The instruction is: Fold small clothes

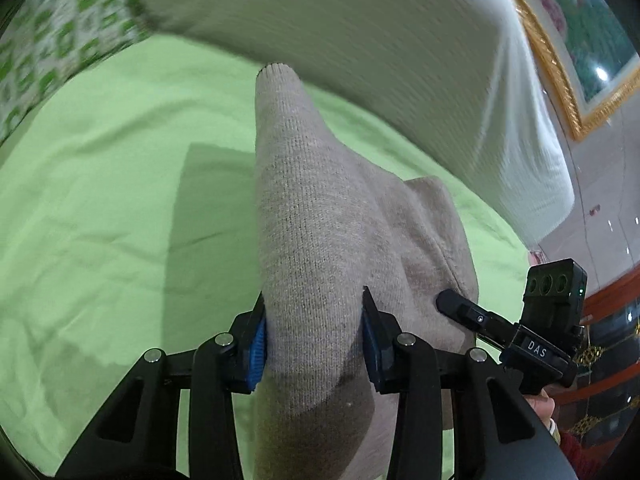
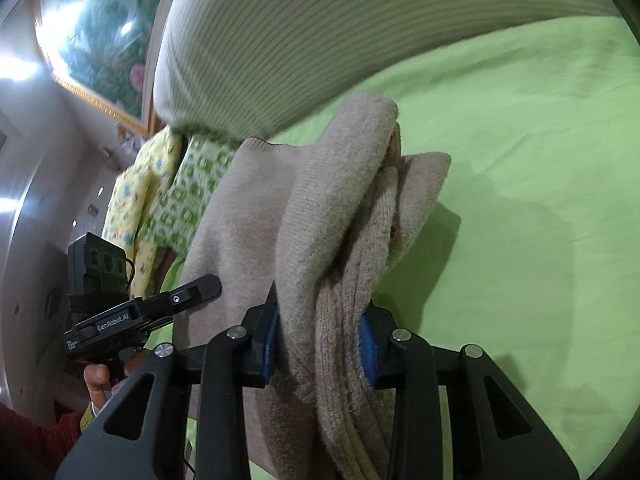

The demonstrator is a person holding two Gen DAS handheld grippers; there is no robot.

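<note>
A beige knitted garment hangs between both grippers above a light green sheet. My left gripper is shut on a flat fold of it, blue pads pressed on either side. In the right wrist view my right gripper is shut on a thick bunched part of the same garment, with several layers squeezed between its pads. The right gripper's tip also shows in the left wrist view, touching the cloth. The left gripper's tip shows in the right wrist view.
A large white ribbed pillow lies behind the garment. Green-patterned cloth and yellow-patterned cloth lie beside it. A gold-framed picture hangs on the wall. The green sheet stretches to the right.
</note>
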